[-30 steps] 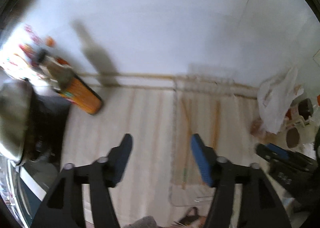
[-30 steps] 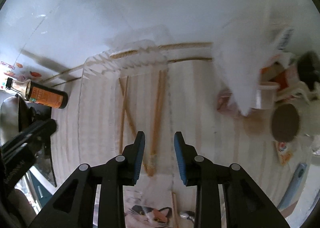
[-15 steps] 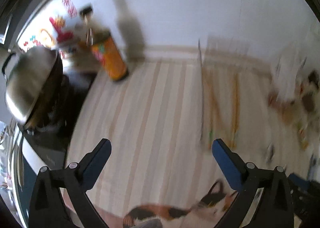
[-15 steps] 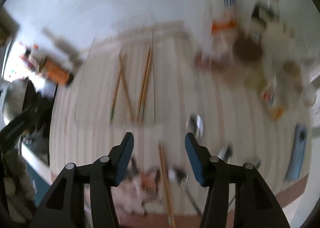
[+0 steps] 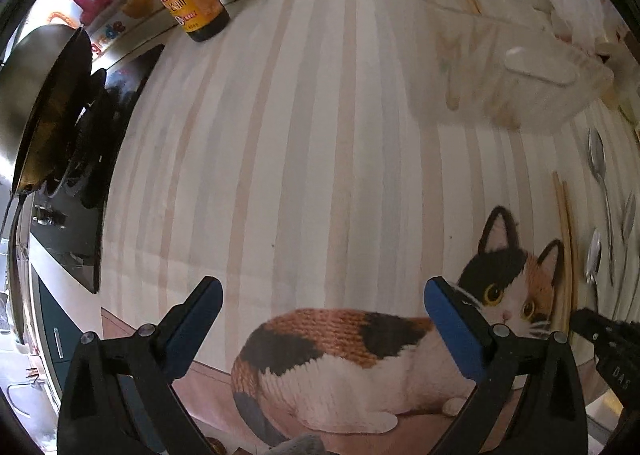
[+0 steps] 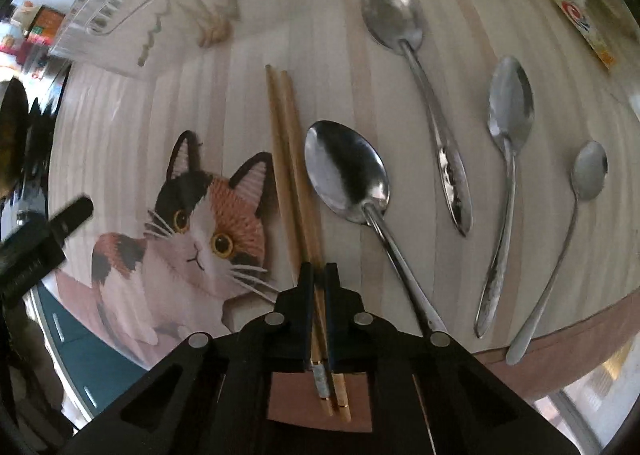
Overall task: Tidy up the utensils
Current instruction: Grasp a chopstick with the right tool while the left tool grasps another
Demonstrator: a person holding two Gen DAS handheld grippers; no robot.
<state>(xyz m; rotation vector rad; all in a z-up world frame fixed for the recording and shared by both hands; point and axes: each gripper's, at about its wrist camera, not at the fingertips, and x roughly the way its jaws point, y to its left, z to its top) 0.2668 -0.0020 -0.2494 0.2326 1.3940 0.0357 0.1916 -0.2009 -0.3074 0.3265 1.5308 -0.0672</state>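
Right gripper (image 6: 316, 275) clamped on the chopstick pair (image 6: 290, 159) near the handle end; sticks run 6 to 12 o'clock along the finger axis, tips toward the clear organizer tray (image 6: 120, 3) at 11 o'clock. Four spoons, nearest (image 6: 346, 171), lie from 1 to 3 o'clock. Left gripper (image 5: 320, 307) wide, holding nothing, over the cat mat (image 5: 360, 351); right is nearer.

Soft daylight, fisheye warp, blurred edges.

wooden chopsticks (image 6: 294, 159), glossy metal spoons (image 6: 346, 171)
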